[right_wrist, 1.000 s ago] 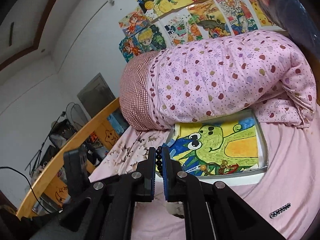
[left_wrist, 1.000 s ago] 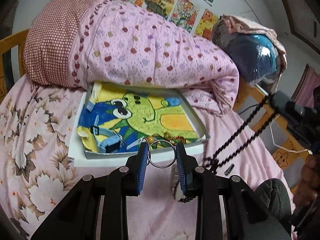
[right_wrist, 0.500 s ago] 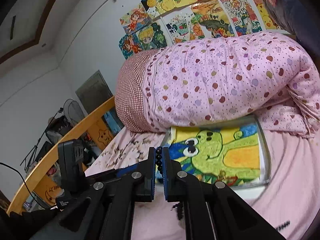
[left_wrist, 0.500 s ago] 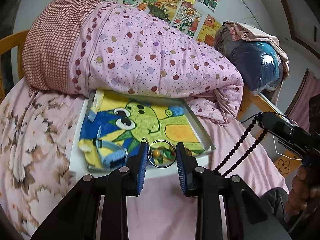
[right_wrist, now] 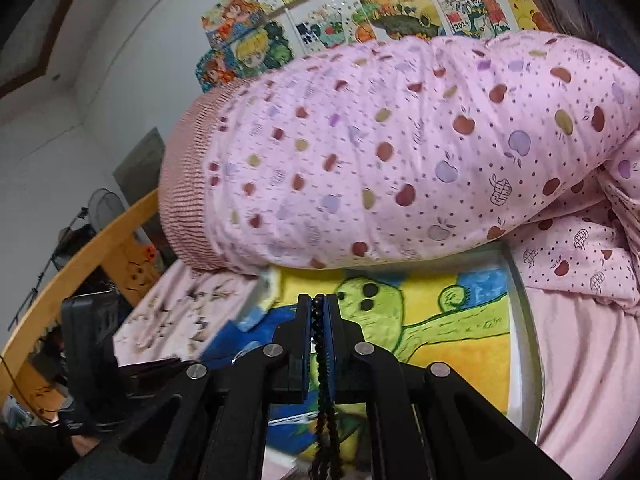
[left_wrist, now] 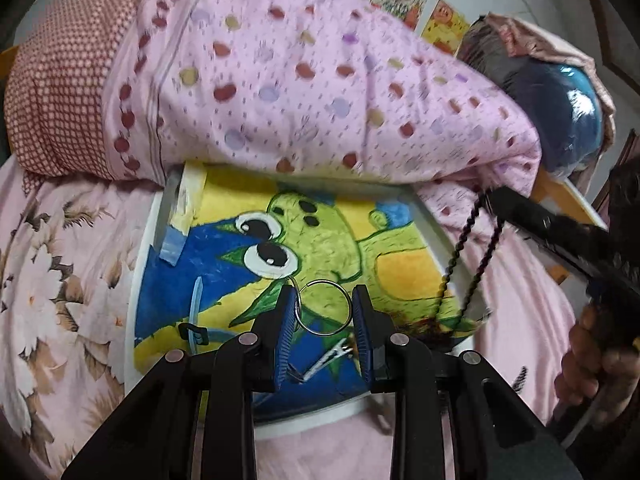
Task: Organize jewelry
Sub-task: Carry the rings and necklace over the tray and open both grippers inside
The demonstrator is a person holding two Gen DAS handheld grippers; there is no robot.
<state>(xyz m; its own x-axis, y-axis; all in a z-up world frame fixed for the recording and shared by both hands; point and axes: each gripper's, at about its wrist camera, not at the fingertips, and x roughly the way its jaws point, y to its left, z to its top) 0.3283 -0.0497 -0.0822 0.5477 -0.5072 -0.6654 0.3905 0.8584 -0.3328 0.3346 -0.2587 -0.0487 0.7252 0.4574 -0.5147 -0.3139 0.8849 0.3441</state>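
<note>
Both grippers have come forward and down over the last second, so the frog-painted tray (left_wrist: 432, 236) that sat further off now fills the space right under them. From the left wrist view, the left gripper (left_wrist: 322, 312) has its blue pads clamped on a silver key ring (left_wrist: 325, 307), which stands upright between them; a second, smaller ring hangs against the left pad. Below the ring, on the tray's painted floor, lie a blue watch strap (left_wrist: 196, 316) to the left and a white clip (left_wrist: 326, 360) just under the jaws.

To the right in that same view, the right gripper (left_wrist: 496, 200) reaches in over the tray's right rim, held by a hand (left_wrist: 592, 364). A black bead necklace (left_wrist: 464, 260) hangs from its tip in two strands, the lower end trailing into the tray's near right corner. The right wrist view confirms the grip: the jaws of this gripper are closed tight on the bead string, with beads showing in the narrow slot between the pads and more of the strand dropping below.

Behind the tray lies a rolled pink quilt with apple print (right_wrist: 400, 152), resting against the tray's far edge. Children's drawings (right_wrist: 360, 12) are pinned to the wall above it, and the pink bedsheet (left_wrist: 68, 280) spreads out around the tray.
</note>
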